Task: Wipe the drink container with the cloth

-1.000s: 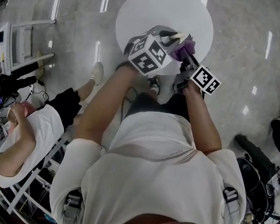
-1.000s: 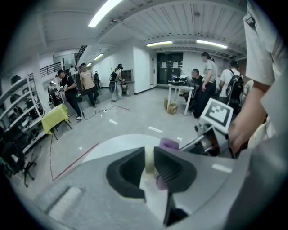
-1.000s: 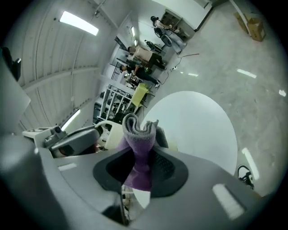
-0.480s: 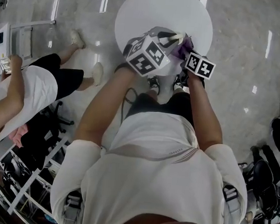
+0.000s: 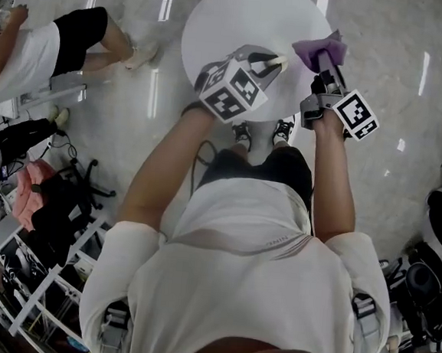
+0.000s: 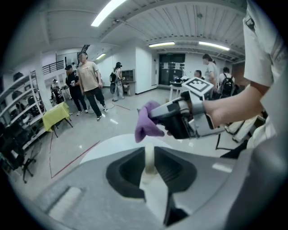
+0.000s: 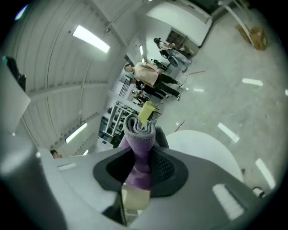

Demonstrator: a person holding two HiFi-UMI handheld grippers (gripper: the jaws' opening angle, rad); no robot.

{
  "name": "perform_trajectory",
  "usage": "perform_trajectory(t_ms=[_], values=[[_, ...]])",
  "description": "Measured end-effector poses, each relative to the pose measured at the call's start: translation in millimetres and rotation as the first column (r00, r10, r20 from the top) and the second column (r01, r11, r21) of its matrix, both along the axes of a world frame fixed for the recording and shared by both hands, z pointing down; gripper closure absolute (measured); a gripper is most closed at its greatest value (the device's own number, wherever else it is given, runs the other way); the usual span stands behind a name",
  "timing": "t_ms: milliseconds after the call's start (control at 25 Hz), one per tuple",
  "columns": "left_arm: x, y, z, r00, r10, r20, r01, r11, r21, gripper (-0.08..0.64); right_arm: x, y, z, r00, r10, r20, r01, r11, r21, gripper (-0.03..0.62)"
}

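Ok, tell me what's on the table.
The table looks bare where it shows. The left gripper, holding the container, and the right gripper, holding the cloth, hang over its near side and hide that part.

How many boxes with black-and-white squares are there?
2. One black-and-white marker cube rides the left gripper, which pinches a pale slim object above the round white table; the other rides the right gripper, which pinches the purple cloth, further right. None looks hidden.

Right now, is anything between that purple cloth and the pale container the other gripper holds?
Nothing visible: the cloth in the right gripper hangs clear of the container in the left gripper, only air between.
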State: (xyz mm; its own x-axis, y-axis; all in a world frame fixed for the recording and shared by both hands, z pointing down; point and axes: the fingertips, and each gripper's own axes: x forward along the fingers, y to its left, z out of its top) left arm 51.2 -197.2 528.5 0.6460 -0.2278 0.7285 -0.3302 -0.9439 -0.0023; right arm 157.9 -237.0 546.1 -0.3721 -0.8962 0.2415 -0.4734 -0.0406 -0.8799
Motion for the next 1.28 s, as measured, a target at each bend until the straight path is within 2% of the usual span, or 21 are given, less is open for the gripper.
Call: perform_trajectory(t_ms=[120,240,320,400,480,560,600,640,680,720,800,880,920,960,1000,1040,1080,1160,1200,1240,1280], values=[[2,-1,2,1.000,-0.004,0.006,0.004,1.000,0.005,0.495,-11,-9,8,0.989,0.015,0.144,-0.014,1.000,-0.013,0.497],[3,-2,4,1.000,-0.009,0.008,0.009,1.000,0.006,0.495,-31,-7,31,0.983,-0.013,0.183,0.027,0.997,-0.070,0.497],[1,-3,3,1.000,-0.009,0.010,0.009,1.000,0.004,0.494,-43,-1,47,0.985,-0.041,0.170,0.060,0.993,-0.106,0.498],[0,-3,3,1.000,-0.009,0.009,0.009,1.000,0.002,0.494,-51,6,59,0.991,-0.074,0.107,0.087,0.989,-0.122,0.500],[-2,-4,2,1.000,-0.011,0.007,0.011,1.000,0.002,0.494,-54,10,72,0.993,-0.119,0.003,0.119,0.984,-0.136,0.500],[-3,-4,2,1.000,-0.013,0.005,0.013,1.000,0.001,0.494,-57,12,86,0.978,-0.181,-0.107,0.163,0.974,-0.158,0.500],[-4,-4,2,1.000,-0.013,0.004,0.013,1.000,-0.001,0.494,-59,12,93,0.958,-0.226,-0.175,0.196,0.965,-0.174,0.500],[-4,-4,3,1.000,-0.013,0.003,0.013,1.000,-0.002,0.494,-62,13,101,0.925,-0.282,-0.254,0.237,0.952,-0.194,0.500],[-5,-4,3,1.000,-0.012,0.002,0.012,1.000,-0.004,0.494,-64,13,108,0.875,-0.345,-0.340,0.284,0.934,-0.219,0.500],[-5,-4,3,1.000,-0.010,0.001,0.010,1.000,-0.005,0.494,-66,13,115,0.807,-0.408,-0.427,0.330,0.911,-0.246,0.500],[-4,-4,2,1.000,-0.010,-0.002,0.010,1.000,-0.008,0.494,-66,11,124,0.650,-0.503,-0.570,0.406,0.864,-0.299,0.500],[-2,-4,3,1.000,-0.012,-0.002,0.012,1.000,-0.010,0.495,-63,10,131,0.509,-0.557,-0.657,0.455,0.822,-0.344,0.500],[-1,-4,4,1.000,-0.014,-0.002,0.014,1.000,-0.011,0.495,-61,9,131,0.451,-0.571,-0.686,0.472,0.805,-0.360,0.500],[-1,-4,4,1.000,-0.015,-0.003,0.015,1.000,-0.012,0.495,-58,7,130,0.406,-0.575,-0.710,0.486,0.794,-0.366,0.500],[-1,-5,4,1.000,-0.017,-0.005,0.017,1.000,-0.012,0.495,-56,3,124,0.378,-0.570,-0.729,0.499,0.789,-0.359,0.500],[-1,-7,4,1.000,-0.019,-0.007,0.019,1.000,-0.012,0.495,-52,-3,115,0.374,-0.558,-0.741,0.512,0.790,-0.337,0.500],[-1,-8,4,1.000,-0.021,-0.010,0.021,1.000,-0.013,0.495,-48,-11,103,0.398,-0.541,-0.741,0.527,0.796,-0.299,0.500],[2,-9,5,1.000,-0.023,-0.014,0.023,1.000,-0.014,0.495,-42,-28,72,0.490,-0.520,-0.700,0.570,0.798,-0.194,0.499],[3,-8,6,1.000,-0.023,-0.016,0.023,1.000,-0.015,0.495,-42,-36,56,0.527,-0.526,-0.668,0.601,0.786,-0.145,0.499],[4,-7,8,1.000,-0.024,-0.018,0.024,1.000,-0.017,0.495,-46,-41,39,0.541,-0.546,-0.640,0.642,0.759,-0.105,0.499],[4,-6,8,0.999,-0.026,-0.020,0.026,0.999,-0.020,0.495,-52,-46,24,0.529,-0.579,-0.620,0.693,0.717,-0.077,0.499]])
